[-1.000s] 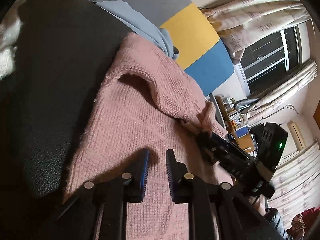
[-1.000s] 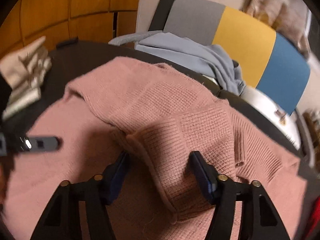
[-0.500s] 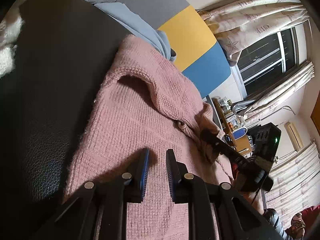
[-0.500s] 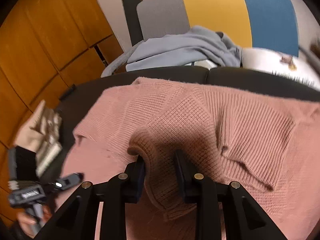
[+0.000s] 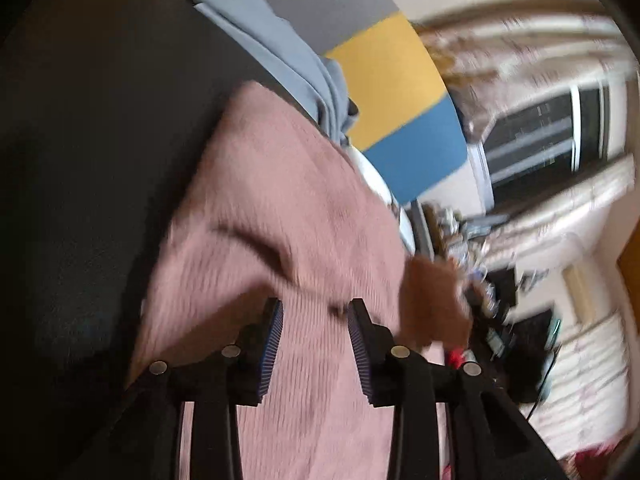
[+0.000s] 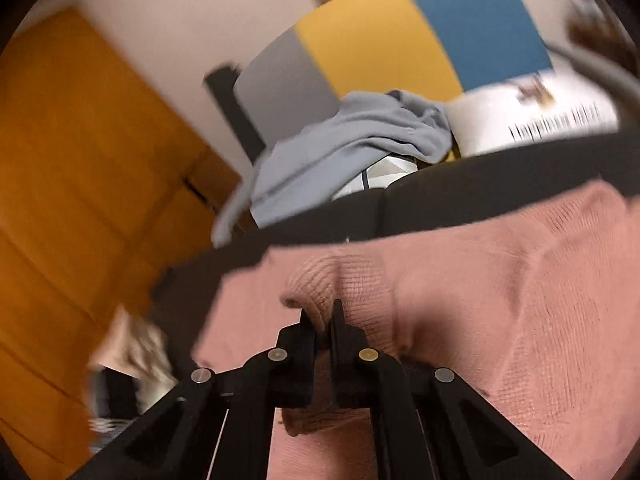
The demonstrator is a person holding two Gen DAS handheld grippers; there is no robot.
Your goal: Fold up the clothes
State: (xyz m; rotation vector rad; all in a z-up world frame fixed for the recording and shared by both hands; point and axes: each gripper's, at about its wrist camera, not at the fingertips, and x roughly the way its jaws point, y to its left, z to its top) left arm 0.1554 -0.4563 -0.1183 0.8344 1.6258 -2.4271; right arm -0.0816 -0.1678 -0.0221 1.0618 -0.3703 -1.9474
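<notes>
Lying spread across the dark seat (image 5: 80, 200), the pink sweater (image 5: 304, 208) runs under both tools. The right gripper (image 6: 322, 316) pinches a raised fold of it between pressed-together jaws. The left gripper (image 5: 314, 320) hangs over the knit, jaws opening, nothing clamped. Print on the white thing (image 6: 532, 116) behind is too blurred to read.

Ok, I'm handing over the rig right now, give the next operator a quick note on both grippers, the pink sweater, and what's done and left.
Right gripper: shut on a bunched fold of the pink sweater, lifting it.
Left gripper: jaws opening, nothing pinched; the sweater lies under its fingers.
Sweater lies spread over the dark seat; a grey-blue garment is heaped behind it, untouched.
Done: fold gripped on the right.
Left: carry that fold across, lay it flat, finish the folding, probably then the grey-blue one.
</notes>
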